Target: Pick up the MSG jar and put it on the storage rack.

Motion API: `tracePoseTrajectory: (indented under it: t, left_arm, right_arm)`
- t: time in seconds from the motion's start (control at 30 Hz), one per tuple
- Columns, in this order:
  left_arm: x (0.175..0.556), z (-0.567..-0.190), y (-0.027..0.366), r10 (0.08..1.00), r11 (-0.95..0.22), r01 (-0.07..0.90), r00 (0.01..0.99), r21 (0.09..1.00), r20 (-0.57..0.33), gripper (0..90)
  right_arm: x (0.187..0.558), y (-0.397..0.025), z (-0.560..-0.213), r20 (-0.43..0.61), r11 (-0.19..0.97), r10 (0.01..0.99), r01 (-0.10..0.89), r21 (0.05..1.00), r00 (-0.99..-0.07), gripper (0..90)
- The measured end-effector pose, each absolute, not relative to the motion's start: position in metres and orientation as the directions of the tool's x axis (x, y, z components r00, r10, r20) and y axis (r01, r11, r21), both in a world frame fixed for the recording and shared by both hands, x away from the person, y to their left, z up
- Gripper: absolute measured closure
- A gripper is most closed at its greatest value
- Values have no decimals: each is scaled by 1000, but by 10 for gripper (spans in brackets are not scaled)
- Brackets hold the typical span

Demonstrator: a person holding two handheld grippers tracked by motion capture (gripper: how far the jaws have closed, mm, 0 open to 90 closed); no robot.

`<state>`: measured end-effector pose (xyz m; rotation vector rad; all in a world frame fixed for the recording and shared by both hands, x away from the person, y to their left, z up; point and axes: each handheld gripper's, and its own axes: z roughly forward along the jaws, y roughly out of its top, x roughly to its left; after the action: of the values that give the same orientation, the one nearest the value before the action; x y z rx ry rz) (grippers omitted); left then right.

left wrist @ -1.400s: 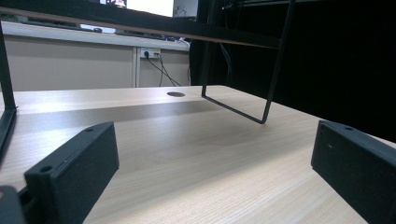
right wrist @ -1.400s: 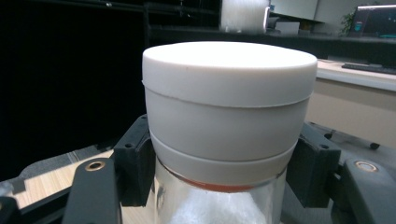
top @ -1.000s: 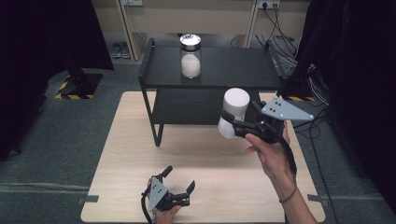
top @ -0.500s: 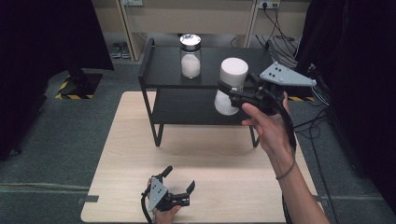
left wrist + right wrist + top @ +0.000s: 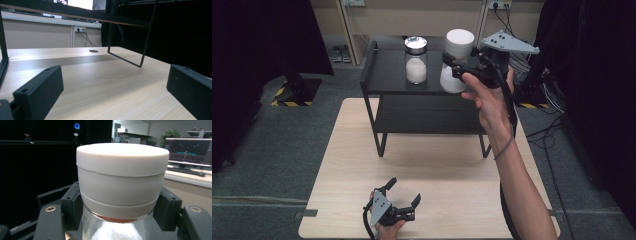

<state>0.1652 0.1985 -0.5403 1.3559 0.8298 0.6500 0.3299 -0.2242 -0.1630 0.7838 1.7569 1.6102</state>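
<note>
My right gripper is shut on a glass jar with a white lid, holding it over the top shelf of the black rack, to the right of a second jar with a silver lid that stands there. In the right gripper view the white-lidded jar sits between both jaws, white powder showing in its glass below. My left gripper rests open near the table's front edge, nothing between its fingers.
The rack stands at the back of the light wooden table and has a lower shelf. Its thin leg frame rises ahead in the left gripper view. Cables lie on the floor at the right.
My right gripper has carried the white-lidded jar up and away from the table's right side to above the rack's top shelf. The left gripper has stayed still.
</note>
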Motion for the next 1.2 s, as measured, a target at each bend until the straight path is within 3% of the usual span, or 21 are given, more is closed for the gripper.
tracePoseTrajectory:
  t: [0.77, 1.2]
  left_arm:
    - [166, -542, 200, 809, 132, 62, 570, 989, -144, 2]
    - [166, -542, 200, 809, 135, 63, 570, 989, -147, 2]
  right_arm:
    - [367, -205, -175, -39, 68, 849, 35, 997, -526, 355]
    - [374, -203, -181, -36, 66, 852, 39, 997, -521, 355]
